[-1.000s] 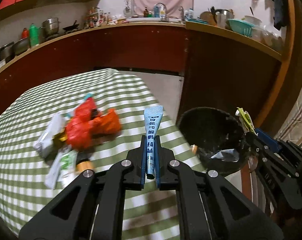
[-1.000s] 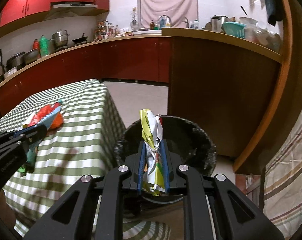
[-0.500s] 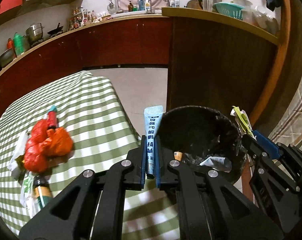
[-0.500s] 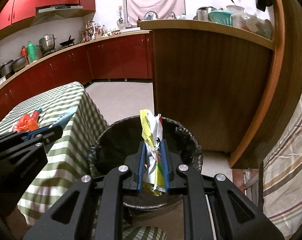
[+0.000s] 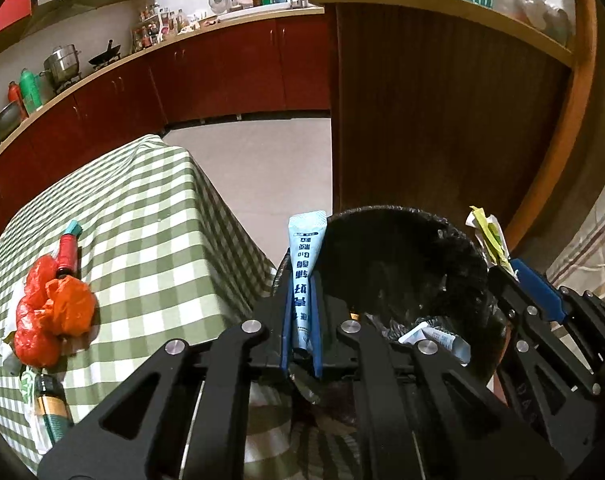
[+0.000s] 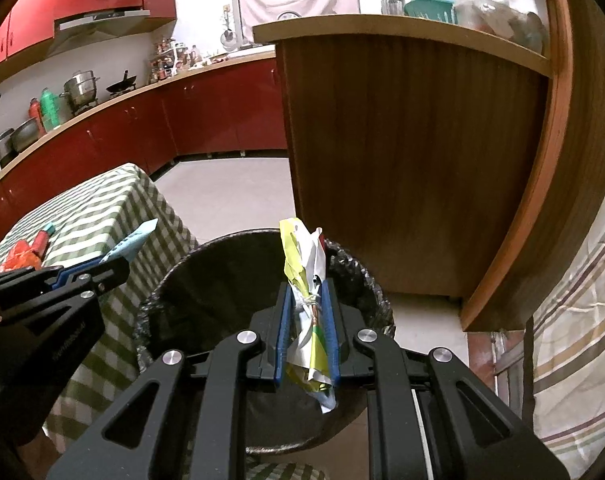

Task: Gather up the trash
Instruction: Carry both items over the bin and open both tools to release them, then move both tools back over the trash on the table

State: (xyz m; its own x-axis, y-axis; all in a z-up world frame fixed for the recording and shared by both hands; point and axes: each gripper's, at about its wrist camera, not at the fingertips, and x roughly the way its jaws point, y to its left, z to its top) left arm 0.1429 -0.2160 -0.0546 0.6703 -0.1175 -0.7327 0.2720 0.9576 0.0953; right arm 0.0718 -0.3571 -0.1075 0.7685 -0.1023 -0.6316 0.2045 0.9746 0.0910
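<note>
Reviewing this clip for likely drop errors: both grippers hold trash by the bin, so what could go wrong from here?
1. The left gripper holds the blue sachet near the trash bin rim on the table side; released here, it might land outside.
2. The crumpled yellow wrapper in the right gripper is light and may cling to the pads.
3. The grippers sit close over one opening and could bump.

Green-checked table (image 5: 150,216) with red plastic bags (image 5: 52,320), red bottle (image 5: 67,250), dark bottle (image 5: 52,410).

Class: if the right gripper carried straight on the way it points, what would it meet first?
Probably the bin: the right gripper, shut on a crumpled wrapper, aims into the bin's open mouth, so likely its black liner; depth is unclear.
</note>
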